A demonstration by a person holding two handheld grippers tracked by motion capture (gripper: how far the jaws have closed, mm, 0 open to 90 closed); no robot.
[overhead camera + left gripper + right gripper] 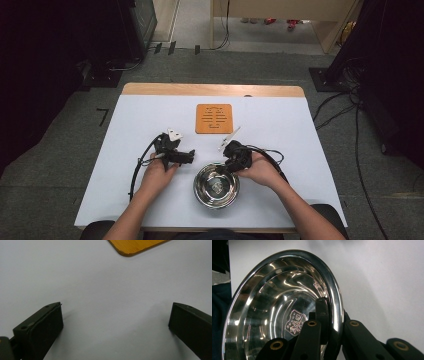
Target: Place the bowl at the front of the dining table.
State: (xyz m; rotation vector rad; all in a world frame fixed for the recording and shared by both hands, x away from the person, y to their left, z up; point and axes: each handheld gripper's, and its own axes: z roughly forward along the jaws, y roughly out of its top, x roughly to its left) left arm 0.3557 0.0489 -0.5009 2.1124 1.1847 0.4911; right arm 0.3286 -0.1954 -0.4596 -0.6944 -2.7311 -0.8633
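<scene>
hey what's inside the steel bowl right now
Nothing loose: the steel bowl shows a bare shiny bottom with an embossed stamp. One jaw of the right gripper reaches inside, hiding part of the wall.

**Bright table, dark surroundings**

Even overhead light whitens the table while the room's edges fall near black. The steel bowl throws streaky glare. The close black jaws are soft, casting faint shadows; the high view looks slightly grainy.

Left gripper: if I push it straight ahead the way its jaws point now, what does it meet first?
Probably nothing at once. The left gripper stands open over bare white table. The first thing ahead is the orange wooden board, up and slightly right in its view. How far off is unclear.
</scene>
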